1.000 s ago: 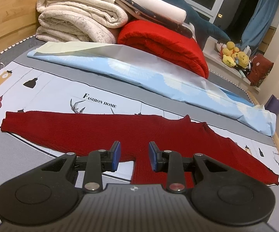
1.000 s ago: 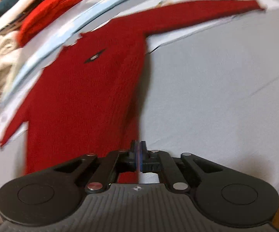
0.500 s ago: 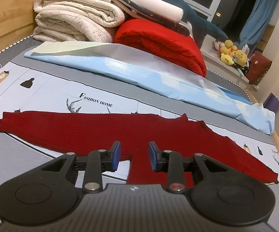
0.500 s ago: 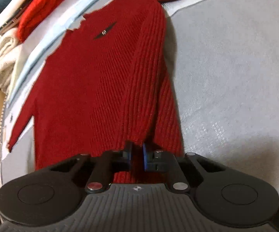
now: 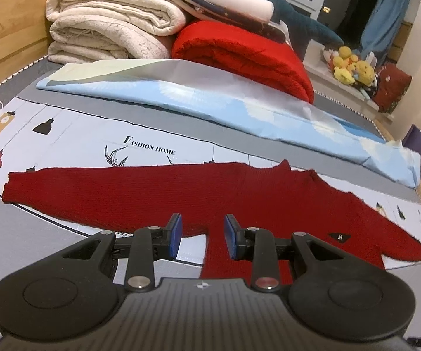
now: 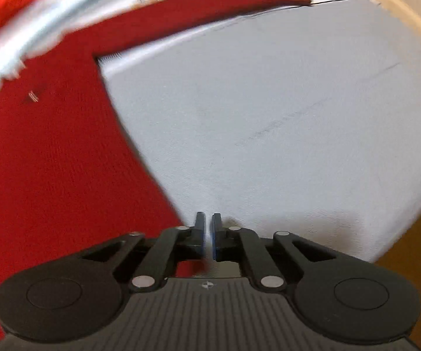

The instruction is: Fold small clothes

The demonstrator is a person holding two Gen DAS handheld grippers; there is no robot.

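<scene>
A dark red knitted sweater [image 5: 181, 193] lies flat on the bed with both sleeves spread out. My left gripper [image 5: 201, 235] is open and empty, hovering just above the sweater's left armpit. In the right wrist view the sweater [image 6: 49, 161] fills the left side, with its right sleeve [image 6: 210, 8] stretching to the upper right. My right gripper [image 6: 208, 235] hangs by the sweater's right side edge over the grey sheet [image 6: 283, 117]. Its jaws stand a narrow slit apart with nothing between them.
A folded light blue sheet [image 5: 225, 99] lies behind the sweater. Beyond it are stacked cream blankets [image 5: 108, 29] and a rolled red blanket [image 5: 239, 52]. Plush toys [image 5: 350, 67] sit at the far right. The bed's wooden edge [image 6: 400, 5] runs along the right.
My right gripper let go of the sweater's side edge and swung right, off the sweater and over the grey sheet. My left gripper stayed open and shifted slightly.
</scene>
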